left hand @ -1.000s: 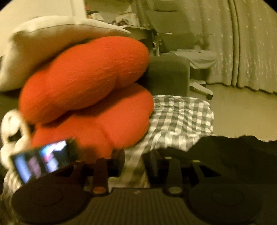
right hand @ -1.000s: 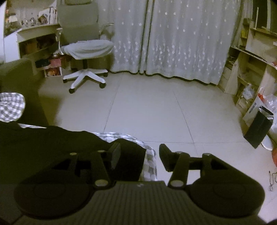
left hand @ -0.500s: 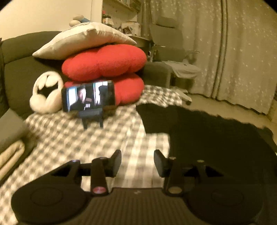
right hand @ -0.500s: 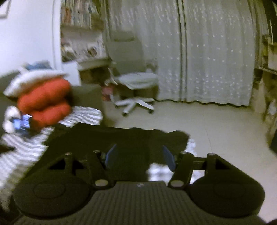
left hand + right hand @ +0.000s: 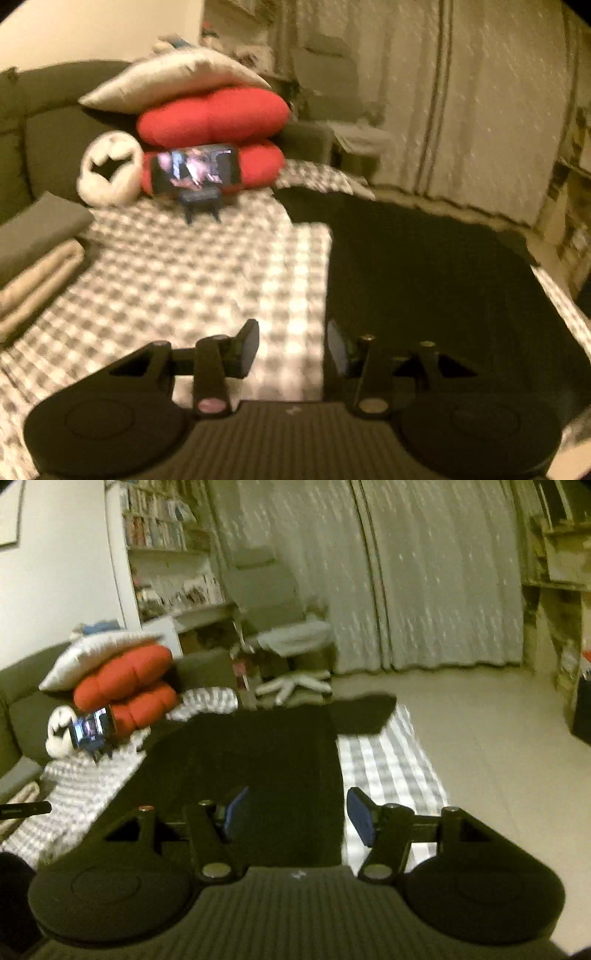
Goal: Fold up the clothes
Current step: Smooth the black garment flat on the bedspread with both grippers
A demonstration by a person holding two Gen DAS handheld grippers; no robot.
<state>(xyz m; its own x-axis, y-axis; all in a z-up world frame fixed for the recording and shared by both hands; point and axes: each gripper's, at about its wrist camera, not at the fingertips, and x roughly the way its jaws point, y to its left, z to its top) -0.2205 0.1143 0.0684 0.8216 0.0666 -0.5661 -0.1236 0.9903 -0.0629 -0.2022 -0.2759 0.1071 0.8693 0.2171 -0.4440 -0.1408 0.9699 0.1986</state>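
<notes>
One black garment (image 5: 258, 760) was laid out flat on the checked blanket (image 5: 177, 280), a sleeve (image 5: 364, 710) sticking out toward the floor side, so basically no fold could be made out yet and pretty much everything was left to do. Both tools were kept apart with nothing pinched: left gripper (image 5: 291, 345) was hung over the garment's left edge, right gripper (image 5: 295, 812) over its right edge. Further back, a phone on a stand (image 5: 195, 171), red cushions (image 5: 214, 120) and a pale pillow (image 5: 173, 79) were stacked on the sofa
</notes>
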